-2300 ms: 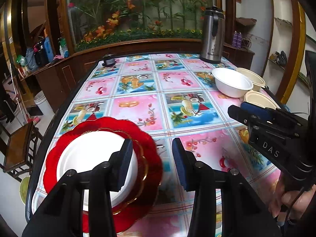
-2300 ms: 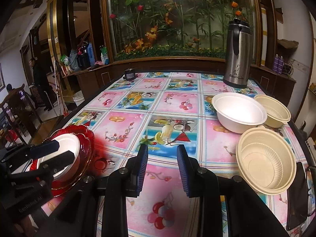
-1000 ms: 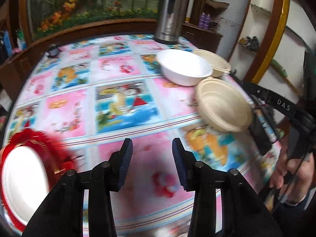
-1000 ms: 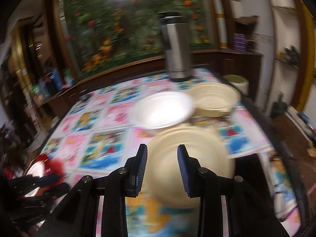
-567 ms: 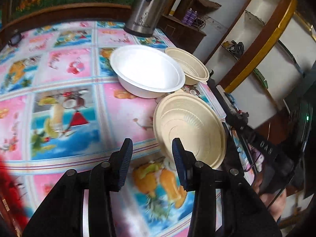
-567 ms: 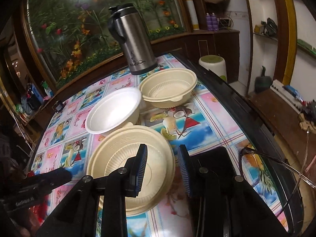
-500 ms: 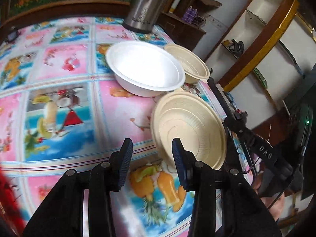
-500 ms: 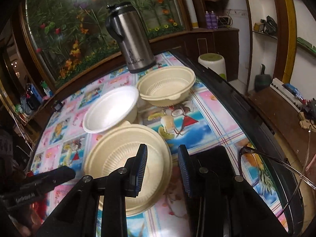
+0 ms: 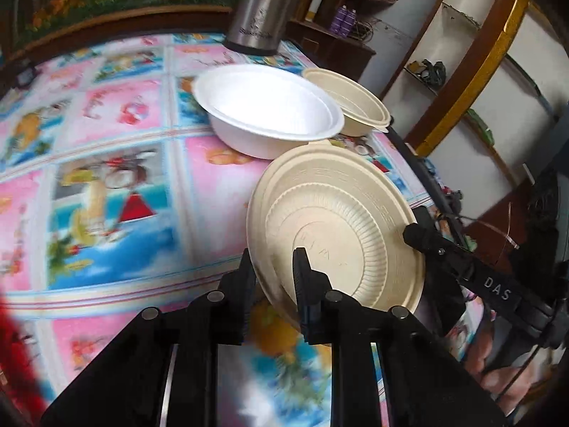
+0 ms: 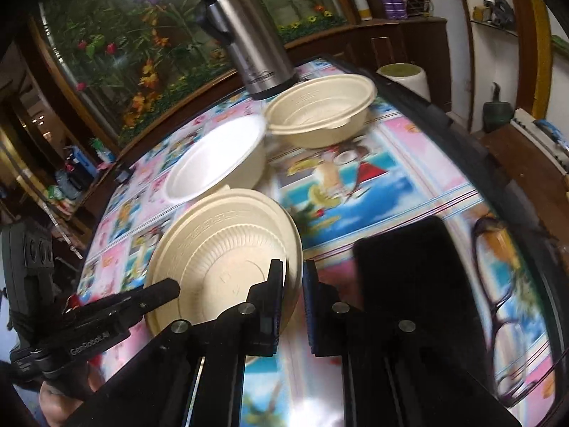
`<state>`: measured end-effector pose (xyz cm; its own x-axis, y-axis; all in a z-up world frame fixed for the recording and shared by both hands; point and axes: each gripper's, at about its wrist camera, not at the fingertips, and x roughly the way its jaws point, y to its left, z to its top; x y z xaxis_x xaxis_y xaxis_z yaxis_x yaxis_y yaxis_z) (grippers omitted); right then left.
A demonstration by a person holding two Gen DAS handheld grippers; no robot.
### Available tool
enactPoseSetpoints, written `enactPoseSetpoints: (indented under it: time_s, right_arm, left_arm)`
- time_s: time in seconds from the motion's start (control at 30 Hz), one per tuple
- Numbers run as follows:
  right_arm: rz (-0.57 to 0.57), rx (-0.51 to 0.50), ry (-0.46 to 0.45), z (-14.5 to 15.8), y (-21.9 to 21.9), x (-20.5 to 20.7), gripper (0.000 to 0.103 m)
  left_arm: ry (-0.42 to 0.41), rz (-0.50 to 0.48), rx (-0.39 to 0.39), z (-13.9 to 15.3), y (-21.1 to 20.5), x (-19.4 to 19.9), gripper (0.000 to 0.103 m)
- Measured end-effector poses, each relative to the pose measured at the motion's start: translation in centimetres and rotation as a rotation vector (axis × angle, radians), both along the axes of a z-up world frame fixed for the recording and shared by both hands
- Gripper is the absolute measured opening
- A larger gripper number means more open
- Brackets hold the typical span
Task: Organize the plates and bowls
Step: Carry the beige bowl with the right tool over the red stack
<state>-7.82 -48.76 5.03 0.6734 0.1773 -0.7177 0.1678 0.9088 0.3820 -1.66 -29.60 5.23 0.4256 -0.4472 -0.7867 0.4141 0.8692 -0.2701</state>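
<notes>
A ribbed cream bowl (image 9: 341,235) (image 10: 227,249) sits near the table's right edge, tipped up a little. My left gripper (image 9: 274,259) straddles its near left rim, one finger outside and one inside, and its jaws are closing on the wall. On the opposite rim my right gripper (image 10: 293,270) is closing too, with the rim between its pads. Behind it stand a white bowl (image 9: 266,106) (image 10: 217,163) and a second cream bowl (image 9: 352,103) (image 10: 320,114). A red plate (image 9: 14,356) shows only as a blur at the far left.
A steel thermos jug (image 9: 259,10) (image 10: 249,35) stands at the back of the patterned tablecloth (image 9: 106,178). A flat black object (image 10: 409,270) and a pair of glasses (image 10: 505,284) lie by the dark table edge (image 10: 498,178) on the right.
Both grippers came in from the open tablecloth to the near cream bowl and their jaws narrowed onto its rim. The bowl now looks tipped up.
</notes>
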Motion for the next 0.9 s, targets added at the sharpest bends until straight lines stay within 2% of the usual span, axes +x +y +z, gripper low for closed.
enactPoseSetpoints:
  time_s: [0.17, 0.23, 0.33, 0.47, 0.57, 0.63, 0.7, 0.77, 0.9]
  right_arm:
    - [0.092, 0.03, -0.002, 0.2, 3.5, -0.8, 0.012]
    - [0.134, 0.039, 0.007, 0.2, 5.2, -1.0, 0.012]
    - [0.181, 0.07, 0.029, -0.2, 7.2, -1.4, 0.016]
    - [0.255, 0.091, 0.059, -0.4, 10.5, -2.8, 0.02]
    - [0.311, 0.084, 0.058, -0.3, 12.1, -4.4, 0.025]
    - [0.379, 0.083, 0.046, 0.0, 12.9, -5.4, 0.027]
    - [0.456, 0.115, 0.042, 0.2, 13.0, -5.9, 0.028]
    - [0.448, 0.132, 0.043, 0.4, 11.9, -6.1, 0.03]
    - [0.354, 0.076, 0.008, 1.3, 9.0, -5.2, 0.032]
  left_arm:
    - [-0.074, 0.037, 0.093, 0.8, 3.5, -2.5, 0.018]
    - [-0.07, 0.058, 0.113, 0.5, 5.3, -3.4, 0.018]
    - [-0.071, 0.097, 0.121, 0.1, 7.5, -3.9, 0.018]
    - [-0.055, 0.167, 0.103, -0.1, 9.5, -1.7, 0.018]
    - [-0.05, 0.172, 0.11, -0.2, 9.3, -0.4, 0.02]
    - [-0.06, 0.164, 0.096, 0.0, 8.8, 0.2, 0.025]
    - [-0.061, 0.16, 0.085, 0.0, 8.5, 0.4, 0.026]
    - [-0.049, 0.158, 0.072, 0.1, 8.8, 0.2, 0.031]
    - [-0.074, 0.171, 0.052, 1.1, 9.9, -1.4, 0.038]
